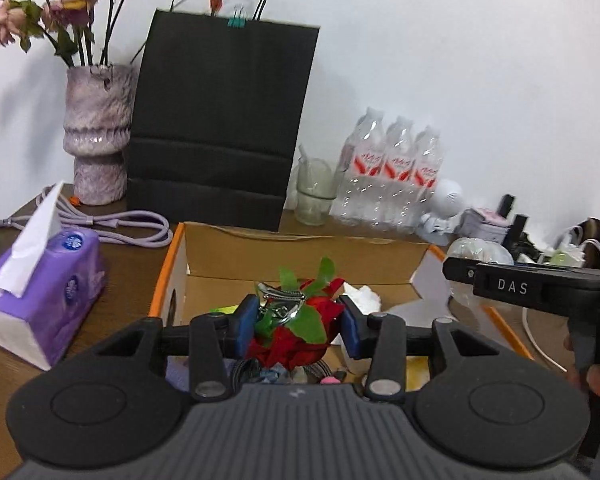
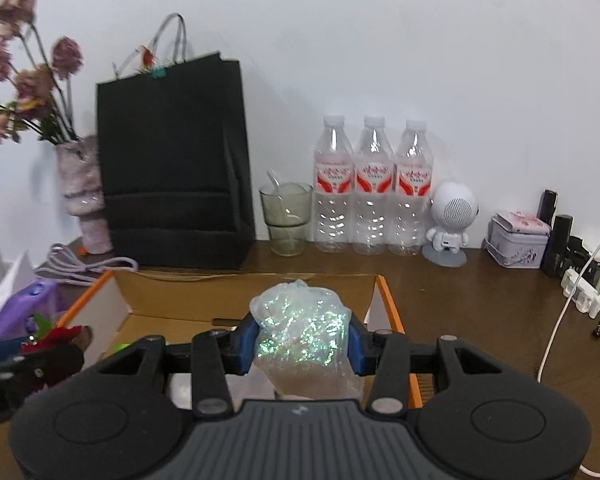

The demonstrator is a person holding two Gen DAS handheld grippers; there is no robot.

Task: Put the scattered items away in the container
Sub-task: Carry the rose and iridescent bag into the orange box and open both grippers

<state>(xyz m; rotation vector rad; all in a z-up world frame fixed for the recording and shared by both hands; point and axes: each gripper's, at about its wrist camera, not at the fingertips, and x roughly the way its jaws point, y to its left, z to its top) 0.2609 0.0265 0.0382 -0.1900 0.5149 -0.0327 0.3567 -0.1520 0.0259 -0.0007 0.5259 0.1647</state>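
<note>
Fingers of the left gripper (image 1: 298, 324) are clamped on a red fabric flower (image 1: 296, 340) with green leaves and a metal clip (image 1: 280, 300) on top of it. Just below and ahead of that gripper lies the open cardboard box (image 1: 300, 252), orange along its rim, so the flower hangs over the box's inside. White crumpled paper (image 1: 362, 296) sits in the box just right of the flower, and small odds and ends show under the fingers, too hidden to name. Left of this gripper stands a purple tissue pack (image 1: 48, 288); beyond it a lilac cord (image 1: 112, 224) and a vase (image 1: 96, 136) of dried roses. Straight ahead, behind the box, stands a black paper bag (image 1: 220, 120).

The right gripper (image 2: 300, 338) is closed on a crumpled iridescent plastic wrap (image 2: 304, 328), held over the box's right half, near its right wall. Ahead of it, past the box, are a glass (image 2: 286, 220), three water bottles (image 2: 374, 188) and a small white robot-shaped speaker (image 2: 452, 220). To the right rest a tin (image 2: 518, 240), a power strip (image 2: 584, 292) and a white cable (image 2: 556, 328) on the brown table (image 2: 480, 300). At far left of the right wrist view, the flower appears in the other gripper.
</note>
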